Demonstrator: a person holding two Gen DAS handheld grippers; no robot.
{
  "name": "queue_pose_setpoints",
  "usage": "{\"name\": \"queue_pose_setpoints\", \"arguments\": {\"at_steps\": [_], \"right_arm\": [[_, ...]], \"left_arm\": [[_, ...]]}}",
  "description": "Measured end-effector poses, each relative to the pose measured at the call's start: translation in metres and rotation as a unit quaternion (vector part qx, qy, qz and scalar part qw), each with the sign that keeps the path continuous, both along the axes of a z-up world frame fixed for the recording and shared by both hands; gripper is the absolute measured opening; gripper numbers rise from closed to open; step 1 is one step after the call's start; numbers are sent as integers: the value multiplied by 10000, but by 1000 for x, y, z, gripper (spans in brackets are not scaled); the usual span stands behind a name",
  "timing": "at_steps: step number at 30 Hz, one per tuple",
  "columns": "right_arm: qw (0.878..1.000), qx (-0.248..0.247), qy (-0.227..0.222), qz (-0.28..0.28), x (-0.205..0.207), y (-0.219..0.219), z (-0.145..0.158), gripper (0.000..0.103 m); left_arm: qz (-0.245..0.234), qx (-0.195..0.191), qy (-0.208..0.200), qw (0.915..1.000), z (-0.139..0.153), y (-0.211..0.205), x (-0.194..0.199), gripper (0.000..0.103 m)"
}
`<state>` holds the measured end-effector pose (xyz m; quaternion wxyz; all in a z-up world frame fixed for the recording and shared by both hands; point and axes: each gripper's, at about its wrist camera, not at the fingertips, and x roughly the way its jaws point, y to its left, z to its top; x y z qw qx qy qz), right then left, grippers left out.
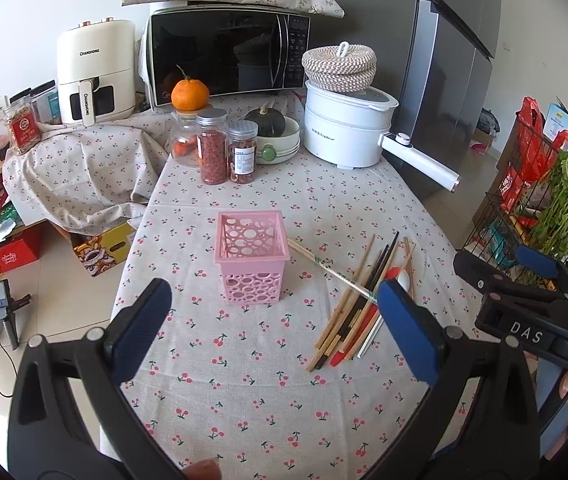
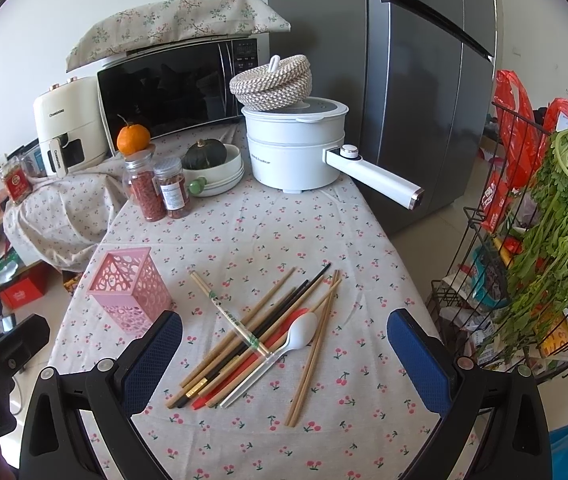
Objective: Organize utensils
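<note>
A pink perforated holder (image 1: 251, 255) (image 2: 129, 290) stands upright and empty on the cherry-print tablecloth (image 1: 244, 380). To its right lies a loose pile of chopsticks (image 1: 358, 300) (image 2: 252, 328), wooden and black, with a white spoon (image 2: 298, 334) and a red utensil (image 2: 244, 372) among them. One pair of wooden chopsticks (image 2: 316, 352) lies a bit apart on the right. My left gripper (image 1: 280, 328) hovers open above the cloth in front of the holder. My right gripper (image 2: 284, 356) hovers open over the pile, holding nothing. The right gripper's body (image 1: 532, 304) shows at the left wrist view's right edge.
At the table's far end stand spice jars (image 1: 224, 148), a glass jar topped by an orange (image 1: 190, 96), a bowl with a squash (image 1: 280, 132), a white electric pot (image 1: 344, 128) with a long handle, a microwave (image 1: 224, 56). A wire rack with greens (image 2: 544, 240) stands off the right edge.
</note>
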<state>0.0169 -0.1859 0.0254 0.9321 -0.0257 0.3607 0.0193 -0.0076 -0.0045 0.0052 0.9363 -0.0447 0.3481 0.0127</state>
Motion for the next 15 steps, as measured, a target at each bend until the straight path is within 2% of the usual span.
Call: {"name": "queue_pose_setpoints", "arguments": {"at_steps": [15], "right_arm": [[10000, 54, 40, 14, 0, -1, -2, 103]], "left_arm": [[-15, 10, -4, 10000, 0, -1, 0, 102]]}}
